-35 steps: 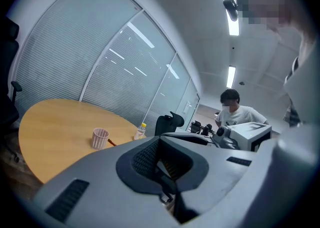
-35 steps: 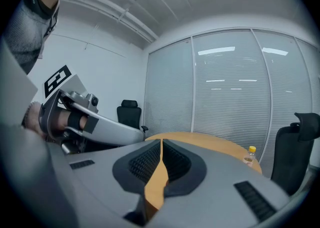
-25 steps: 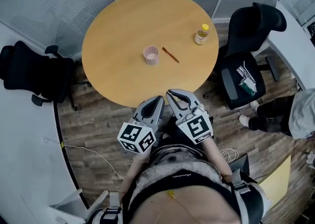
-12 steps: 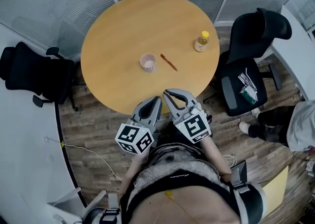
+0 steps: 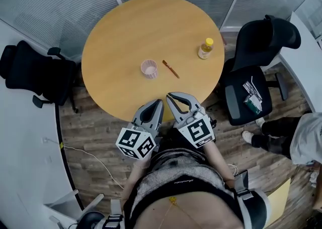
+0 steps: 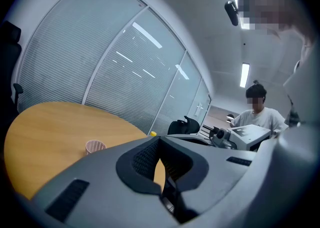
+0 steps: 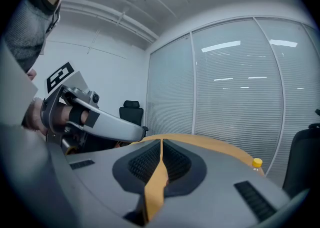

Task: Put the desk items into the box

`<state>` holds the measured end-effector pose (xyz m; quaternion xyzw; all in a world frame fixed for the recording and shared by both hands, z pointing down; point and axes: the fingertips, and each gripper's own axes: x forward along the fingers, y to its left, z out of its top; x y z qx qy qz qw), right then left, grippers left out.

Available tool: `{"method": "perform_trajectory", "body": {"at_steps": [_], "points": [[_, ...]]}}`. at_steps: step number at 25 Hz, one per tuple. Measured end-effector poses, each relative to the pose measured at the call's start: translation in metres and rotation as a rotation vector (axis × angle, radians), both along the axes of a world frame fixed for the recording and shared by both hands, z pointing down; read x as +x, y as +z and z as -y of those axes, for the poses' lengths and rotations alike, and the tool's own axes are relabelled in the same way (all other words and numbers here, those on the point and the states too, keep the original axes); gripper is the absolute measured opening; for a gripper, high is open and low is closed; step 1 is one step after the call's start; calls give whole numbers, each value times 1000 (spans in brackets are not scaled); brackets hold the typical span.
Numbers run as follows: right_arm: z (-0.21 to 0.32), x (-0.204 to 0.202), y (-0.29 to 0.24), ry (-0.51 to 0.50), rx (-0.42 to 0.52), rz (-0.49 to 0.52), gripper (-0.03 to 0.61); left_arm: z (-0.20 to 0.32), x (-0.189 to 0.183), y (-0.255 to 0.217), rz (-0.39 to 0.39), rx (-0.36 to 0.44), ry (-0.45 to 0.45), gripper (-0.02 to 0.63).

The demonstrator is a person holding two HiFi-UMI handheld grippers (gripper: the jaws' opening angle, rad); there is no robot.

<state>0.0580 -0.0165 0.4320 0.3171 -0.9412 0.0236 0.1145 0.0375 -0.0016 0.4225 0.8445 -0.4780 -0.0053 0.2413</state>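
— Where are the claws?
— Left claw (image 5: 157, 102) and right claw (image 5: 171, 95) hang side by side over the round wooden bench's (image 5: 126, 26) near edge, both pressed together, empty.
— The items?
— Pink cup (image 5: 149, 68) mid-bench, pen (image 5: 170, 69) just right of it, bottle (image 5: 205, 49) far right. Black chairs (image 5: 30, 69) on both sides, blinds (image 5: 50, 1) behind.

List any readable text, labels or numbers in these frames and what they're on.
No readable text.
Left marker cube, right marker cube: black-and-white code squares, no letters.
Bottle label: too small.
Shirt print: too small.
Packet on the black chair: too small.
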Motion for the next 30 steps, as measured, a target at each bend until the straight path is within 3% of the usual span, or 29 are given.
{"method": "perform_trajectory", "body": {"at_steps": [13,30], "points": [[19,0,8,84,-16,-22,26,19,-10,7,-6,-17,67,2],[67,-76,6,219,-6,-52,26,73,-84,1,-33,-5,215,2]]}}
